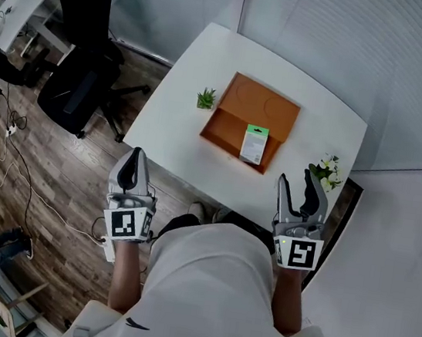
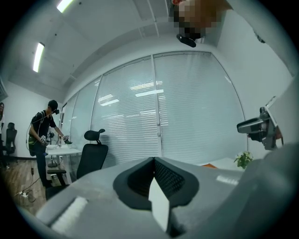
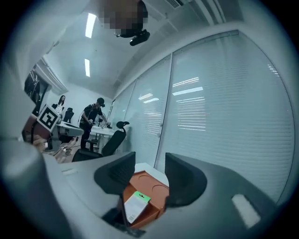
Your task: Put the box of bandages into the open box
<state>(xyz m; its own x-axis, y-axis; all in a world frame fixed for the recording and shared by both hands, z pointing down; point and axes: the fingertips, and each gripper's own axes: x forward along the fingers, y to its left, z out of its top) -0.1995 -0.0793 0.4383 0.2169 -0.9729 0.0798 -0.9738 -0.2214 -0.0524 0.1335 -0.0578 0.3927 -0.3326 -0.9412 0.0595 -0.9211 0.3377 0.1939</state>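
Note:
An orange open box (image 1: 235, 105) sits in the middle of the white table (image 1: 186, 67). The white bandage box with a green top (image 1: 253, 143) lies inside it, toward the front right. My right gripper (image 1: 300, 183) hovers open at the table's near right edge, with nothing between its jaws. In the right gripper view, the orange box (image 3: 156, 186) and the bandage box (image 3: 137, 204) show through the gap of that gripper (image 3: 149, 170). My left gripper (image 1: 133, 170) is held off the table's near left edge. Its jaws meet, shut on nothing (image 2: 153, 161).
A small green plant (image 1: 206, 98) stands just left of the orange box. White flowers (image 1: 326, 171) stand at the table's right edge, close to my right gripper. A black office chair (image 1: 81, 68) is on the wood floor to the left. People stand at far desks (image 3: 91, 123).

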